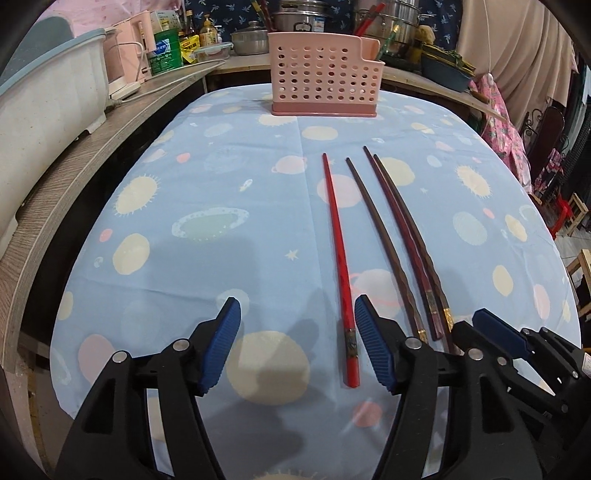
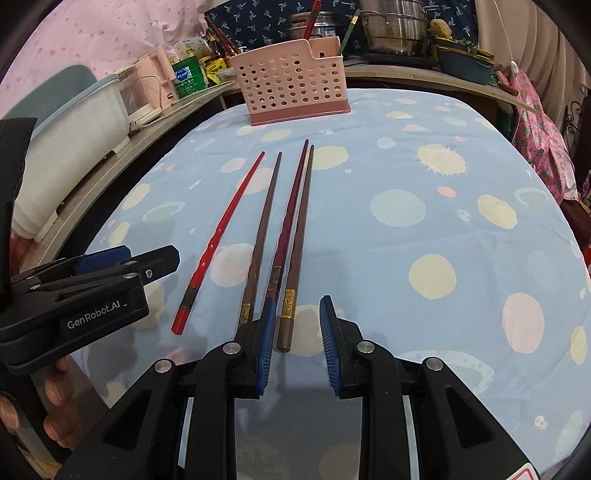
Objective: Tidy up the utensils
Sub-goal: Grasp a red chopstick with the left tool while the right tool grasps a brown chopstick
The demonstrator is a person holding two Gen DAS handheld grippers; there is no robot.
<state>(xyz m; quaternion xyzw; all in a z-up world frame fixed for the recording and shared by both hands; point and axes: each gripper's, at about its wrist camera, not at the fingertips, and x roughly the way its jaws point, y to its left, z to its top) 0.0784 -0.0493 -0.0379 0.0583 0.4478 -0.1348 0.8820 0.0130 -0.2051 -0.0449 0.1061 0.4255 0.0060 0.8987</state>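
Four chopsticks lie side by side on the blue patterned tablecloth (image 1: 207, 177), pointing toward a pink perforated utensil holder (image 1: 325, 74) (image 2: 291, 85) at the far edge. My left gripper (image 1: 297, 306) (image 2: 162, 262) is open low over the cloth, and the red chopstick (image 1: 338, 258) (image 2: 221, 229) lies just inside its right finger. My right gripper (image 2: 298, 306) (image 1: 476, 325) is open too. The handle end of the rightmost brown chopstick (image 2: 291, 280) lies between its pads, untouched. A brown chopstick (image 2: 264, 229) and a dark red one (image 2: 290, 221) lie in between.
A wooden shelf (image 1: 74, 173) runs along the left with a white bin (image 1: 44, 110), a pink appliance (image 1: 125, 55) and jars. Steel pots (image 2: 391, 26) stand behind the holder, which has chopsticks in its back part. A person's hand (image 2: 55, 406) holds the left gripper.
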